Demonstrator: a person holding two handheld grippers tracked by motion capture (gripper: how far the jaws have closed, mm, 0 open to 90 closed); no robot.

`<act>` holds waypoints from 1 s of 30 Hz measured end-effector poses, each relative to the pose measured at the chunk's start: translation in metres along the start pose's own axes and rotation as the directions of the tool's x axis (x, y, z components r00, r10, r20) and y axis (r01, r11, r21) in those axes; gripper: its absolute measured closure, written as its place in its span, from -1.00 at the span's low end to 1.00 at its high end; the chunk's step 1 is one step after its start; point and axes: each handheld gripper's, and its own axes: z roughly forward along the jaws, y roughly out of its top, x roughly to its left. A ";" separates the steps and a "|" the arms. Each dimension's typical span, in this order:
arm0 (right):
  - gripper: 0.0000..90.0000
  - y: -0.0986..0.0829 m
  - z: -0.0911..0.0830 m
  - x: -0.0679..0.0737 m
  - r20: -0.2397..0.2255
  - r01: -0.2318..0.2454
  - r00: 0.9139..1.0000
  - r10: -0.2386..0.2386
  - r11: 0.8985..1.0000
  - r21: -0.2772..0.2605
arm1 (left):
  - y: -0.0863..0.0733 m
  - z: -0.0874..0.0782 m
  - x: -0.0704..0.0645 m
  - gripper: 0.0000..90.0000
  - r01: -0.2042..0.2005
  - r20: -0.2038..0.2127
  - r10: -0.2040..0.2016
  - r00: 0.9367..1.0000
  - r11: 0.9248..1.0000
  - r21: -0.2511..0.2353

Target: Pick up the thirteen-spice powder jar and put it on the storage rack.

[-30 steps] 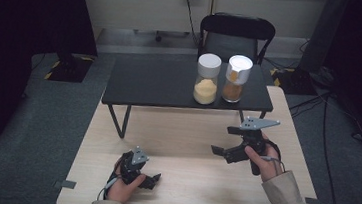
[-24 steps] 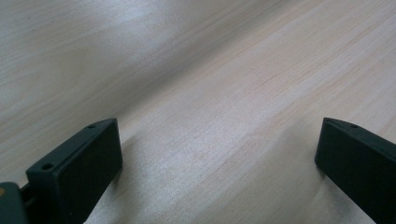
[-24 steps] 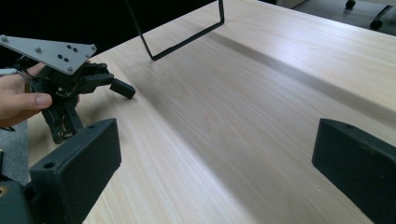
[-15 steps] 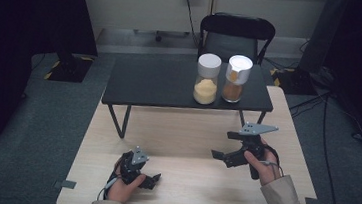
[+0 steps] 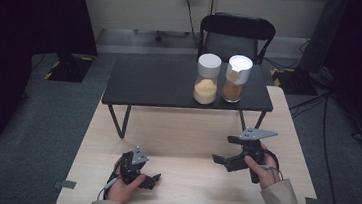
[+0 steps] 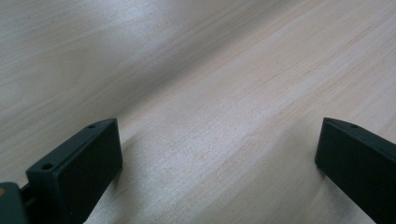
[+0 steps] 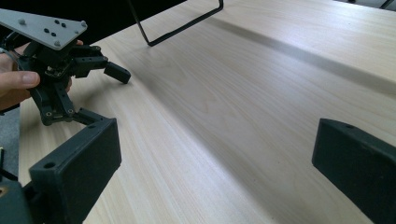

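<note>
My left gripper (image 5: 150, 180) rests low on the light wooden table (image 5: 191, 133) at the near left. Its jaws stand open over bare wood (image 6: 218, 135). My right gripper (image 5: 223, 149) is held just above the table at the near right and points left, open with nothing between its jaws (image 7: 215, 135). In the right gripper view the left gripper (image 7: 106, 95) sits at the upper left in a hand, also open. Two white-lidded jars stand on a small black table (image 5: 161, 82): one holds yellow powder (image 5: 206, 80), the other brown powder (image 5: 235, 79).
The black table's thin metal legs (image 5: 117, 118) stand on the far half of the wooden table. A black chair (image 5: 235, 34) stands behind it. Cables (image 5: 330, 146) run over the grey carpet to the right. Bare wood lies between the two grippers.
My right gripper has drifted slightly nearer the person and lower. The left gripper has stayed in place.
</note>
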 end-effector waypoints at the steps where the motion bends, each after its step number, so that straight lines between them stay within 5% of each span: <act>1: -0.99 -0.001 0.000 0.000 0.000 0.000 1.000 0.000 1.000 0.002 | 0.000 0.000 0.000 -1.00 0.000 0.000 0.000 1.000 1.000 0.000; 30: -0.98 -0.022 0.002 -0.005 -0.002 0.020 1.000 -0.020 0.999 0.037 | 0.000 0.000 0.000 -1.00 0.000 0.000 0.000 1.000 1.000 0.000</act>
